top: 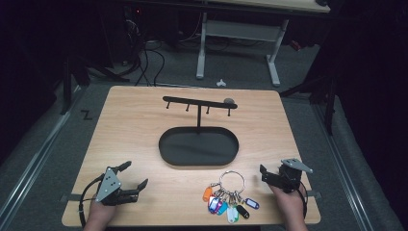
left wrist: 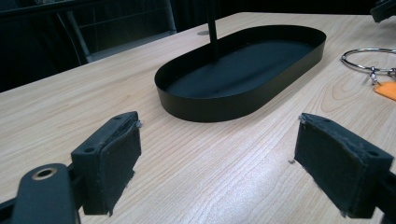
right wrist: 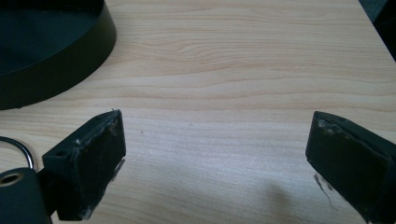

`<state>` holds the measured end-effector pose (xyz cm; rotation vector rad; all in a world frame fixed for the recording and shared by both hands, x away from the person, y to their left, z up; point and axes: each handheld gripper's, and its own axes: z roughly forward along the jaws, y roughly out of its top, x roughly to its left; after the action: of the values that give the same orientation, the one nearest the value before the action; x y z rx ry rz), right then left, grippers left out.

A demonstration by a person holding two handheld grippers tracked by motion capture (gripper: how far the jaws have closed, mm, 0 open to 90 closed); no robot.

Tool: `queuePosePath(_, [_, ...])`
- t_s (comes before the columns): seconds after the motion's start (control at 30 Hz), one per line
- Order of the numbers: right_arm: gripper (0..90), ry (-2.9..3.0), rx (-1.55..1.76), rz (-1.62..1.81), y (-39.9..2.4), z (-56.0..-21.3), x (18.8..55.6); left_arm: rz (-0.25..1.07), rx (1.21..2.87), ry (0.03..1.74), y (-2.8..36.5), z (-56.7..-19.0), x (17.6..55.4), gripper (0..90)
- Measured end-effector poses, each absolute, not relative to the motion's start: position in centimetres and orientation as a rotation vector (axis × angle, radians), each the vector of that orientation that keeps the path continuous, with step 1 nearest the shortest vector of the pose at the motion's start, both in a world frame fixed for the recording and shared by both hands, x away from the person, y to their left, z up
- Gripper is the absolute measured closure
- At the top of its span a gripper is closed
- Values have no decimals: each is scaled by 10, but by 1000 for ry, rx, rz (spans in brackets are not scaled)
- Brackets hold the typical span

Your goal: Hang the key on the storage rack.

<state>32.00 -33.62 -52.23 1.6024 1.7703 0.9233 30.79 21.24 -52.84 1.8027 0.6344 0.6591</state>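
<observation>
A black oval tray (top: 166, 156) lies mid-table, and from it rises a post with a hook bar (top: 199, 102). Near the front edge lies a metal key ring (top: 232, 182) with several coloured tags (top: 226, 204) fanned out below it. My left gripper (top: 134, 174) rests at the front left with its jaws open and nothing between them. Its own view has the left gripper (left wrist: 217, 158) facing the tray wall (left wrist: 219, 109) and the ring (left wrist: 369, 60). Right of the keys, my right gripper (top: 274, 172) stands open and empty. In the right gripper view, the right gripper (right wrist: 215, 158) hovers over bare wood beside the tray (right wrist: 56, 70).
The wooden table (top: 130, 125) ends just behind both hands. A small grey object (top: 229, 101) sits at the right end of the hook bar. Beyond the table, a white desk frame (top: 238, 48) and cables (top: 149, 62) stand on the dark floor.
</observation>
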Motion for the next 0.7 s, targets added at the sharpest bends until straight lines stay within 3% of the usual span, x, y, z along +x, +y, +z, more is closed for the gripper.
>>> queuePosePath(0.7, [60, 1796, 1549, 979, -326, -514, 323, 680, 1779, 616, 214, -529, 304, 150])
